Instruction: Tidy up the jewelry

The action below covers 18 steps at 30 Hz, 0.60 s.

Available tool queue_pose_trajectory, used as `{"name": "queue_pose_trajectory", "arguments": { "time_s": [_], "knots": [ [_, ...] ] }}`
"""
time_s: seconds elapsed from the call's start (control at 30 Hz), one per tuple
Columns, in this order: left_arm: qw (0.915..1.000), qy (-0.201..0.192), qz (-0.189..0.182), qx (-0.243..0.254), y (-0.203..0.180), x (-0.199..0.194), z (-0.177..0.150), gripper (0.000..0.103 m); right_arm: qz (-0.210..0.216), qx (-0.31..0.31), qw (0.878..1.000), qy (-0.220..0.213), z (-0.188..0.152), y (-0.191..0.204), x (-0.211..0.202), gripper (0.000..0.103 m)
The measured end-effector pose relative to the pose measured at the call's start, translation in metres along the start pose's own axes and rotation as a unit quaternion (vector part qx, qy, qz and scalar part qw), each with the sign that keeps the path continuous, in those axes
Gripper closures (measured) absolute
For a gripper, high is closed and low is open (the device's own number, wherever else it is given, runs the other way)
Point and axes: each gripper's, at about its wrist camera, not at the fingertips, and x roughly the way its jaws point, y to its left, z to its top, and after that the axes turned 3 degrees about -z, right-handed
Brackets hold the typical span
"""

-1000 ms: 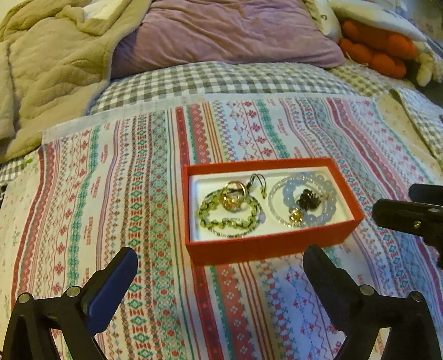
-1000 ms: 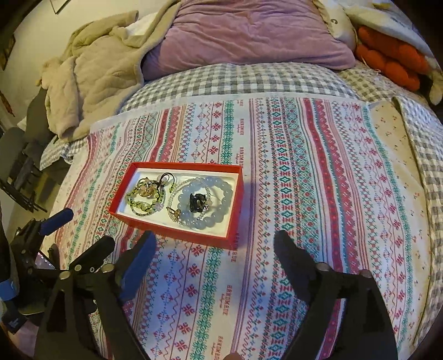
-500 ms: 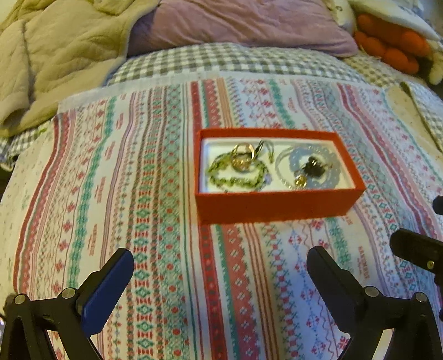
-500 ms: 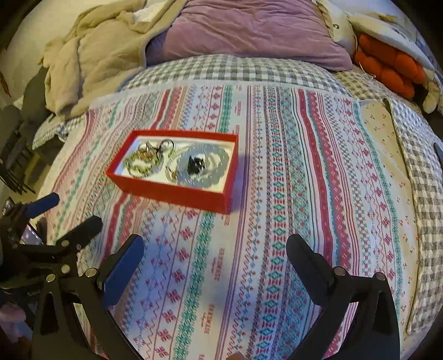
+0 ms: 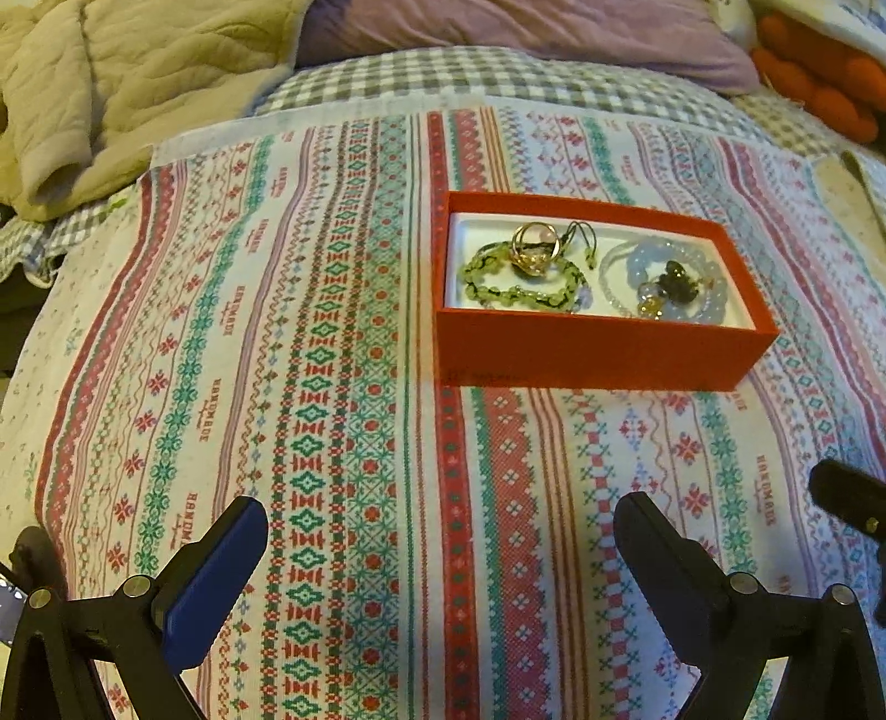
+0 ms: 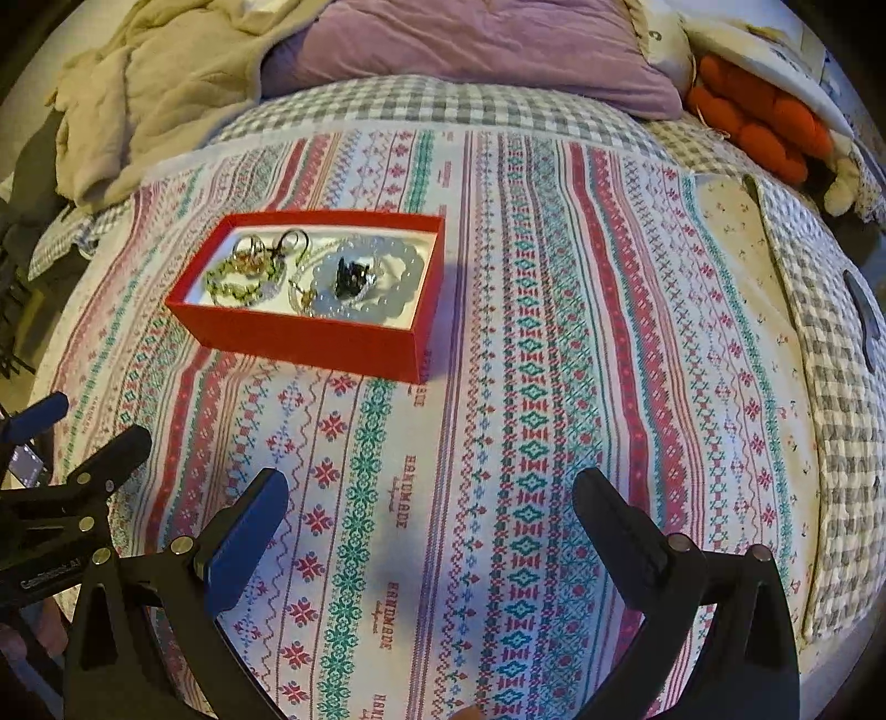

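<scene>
A red box (image 5: pixel 598 354) with a white lining sits on a striped patterned cloth on the bed. In it lie a green bead bracelet (image 5: pixel 518 288), a gold ring (image 5: pixel 534 252) and a pale blue bead bracelet (image 5: pixel 703 282) with a dark charm. The box also shows in the right wrist view (image 6: pixel 310 332), to the upper left. My left gripper (image 5: pixel 443 531) is open and empty, well short of the box. My right gripper (image 6: pixel 429 504) is open and empty, to the right of and nearer than the box. The left gripper (image 6: pixel 77 432) shows at the right view's left edge.
A beige blanket (image 5: pixel 122 83) lies at the back left, a purple pillow (image 6: pixel 470 44) at the back, an orange plush (image 6: pixel 764 127) at the back right. A checked sheet (image 6: pixel 841 399) runs along the right side. The bed edge drops off at the left.
Both grippers have pulled back from the box and lowered; the box now sits farther away in both views. Both stay open and empty. The jewelry has not moved.
</scene>
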Motion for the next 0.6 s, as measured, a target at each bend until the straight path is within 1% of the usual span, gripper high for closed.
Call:
{"name": "queue_pose_trajectory", "arguments": {
  "time_s": [0.6],
  "knots": [
    [0.9999, 0.003, 0.003, 0.011, -0.0041, 0.0032, -0.0022, 0.001, -0.001, -0.008, 1.0, 0.016, -0.0022, 0.0082, 0.0087, 0.0]
  ]
}}
